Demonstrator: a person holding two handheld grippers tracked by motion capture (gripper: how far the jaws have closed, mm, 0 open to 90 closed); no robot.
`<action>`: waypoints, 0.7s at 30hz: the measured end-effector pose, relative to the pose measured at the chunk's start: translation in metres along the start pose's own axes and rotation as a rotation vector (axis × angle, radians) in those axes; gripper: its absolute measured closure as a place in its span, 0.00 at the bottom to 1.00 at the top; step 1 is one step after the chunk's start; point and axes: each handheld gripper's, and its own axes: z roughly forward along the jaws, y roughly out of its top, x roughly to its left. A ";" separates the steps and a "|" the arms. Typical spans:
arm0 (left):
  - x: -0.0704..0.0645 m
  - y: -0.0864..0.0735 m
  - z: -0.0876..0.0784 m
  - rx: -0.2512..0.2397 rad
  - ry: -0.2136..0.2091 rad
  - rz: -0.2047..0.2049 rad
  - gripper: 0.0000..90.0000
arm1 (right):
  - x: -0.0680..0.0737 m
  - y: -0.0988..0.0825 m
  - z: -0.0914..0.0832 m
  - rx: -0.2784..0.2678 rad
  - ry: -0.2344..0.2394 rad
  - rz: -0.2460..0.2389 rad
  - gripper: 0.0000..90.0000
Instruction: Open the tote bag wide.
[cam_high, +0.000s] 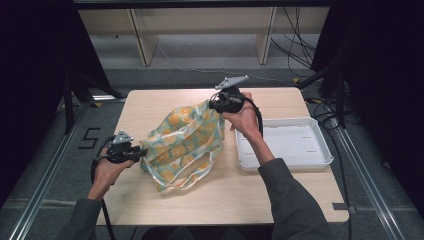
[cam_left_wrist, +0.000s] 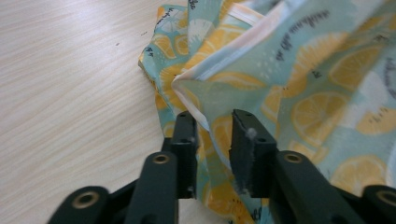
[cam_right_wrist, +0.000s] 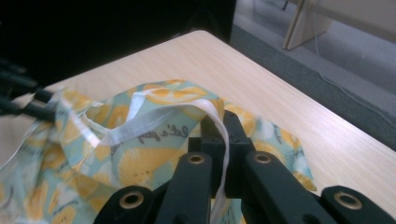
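Bag (cam_high: 182, 145): a lemon-print bag, lying on the middle of the table (cam_high: 280, 197), a little toward its left edge, and well apart from the near edge.
Bag axis: the long axis runs slantwise, from the near-left part of the table to the far-right part. The far-right end is lifted from the wood; the near-left part sags down to the table.
Bag edge (cam_left_wrist: 201, 79): a white-trimmed edge with a fold; in the left gripper view it points toward the jaws.
Handle (cam_right_wrist: 163, 119): a thin white strap; in the right gripper view it arches over the cloth and comes down between the jaws.
Left gripper (cam_high: 141, 152): at the left end of the bag, pointing to the right across the table. The jaws stand partly open with a clear gap. The bag cloth lies between them, but the pads do not press on it.
Right gripper (cam_high: 216, 105): above the far-right end of the bag, near the far edge of the table. The jaws are closed together on the handle, and the strap hangs out under them.
Tray (cam_high: 320, 150): white, at the right edge of the table, just beside the right forearm and apart from the bag.
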 end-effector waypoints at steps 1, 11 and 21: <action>-0.001 0.000 -0.003 0.010 -0.003 0.004 0.77 | 0.000 0.000 0.000 0.000 0.000 0.000 1.00; -0.032 0.023 -0.055 0.026 0.007 0.198 0.43 | -0.011 0.016 0.021 0.042 -0.087 0.036 1.00; -0.085 0.035 -0.056 0.005 0.063 0.228 0.45 | -0.009 0.021 0.027 0.054 -0.103 0.043 1.00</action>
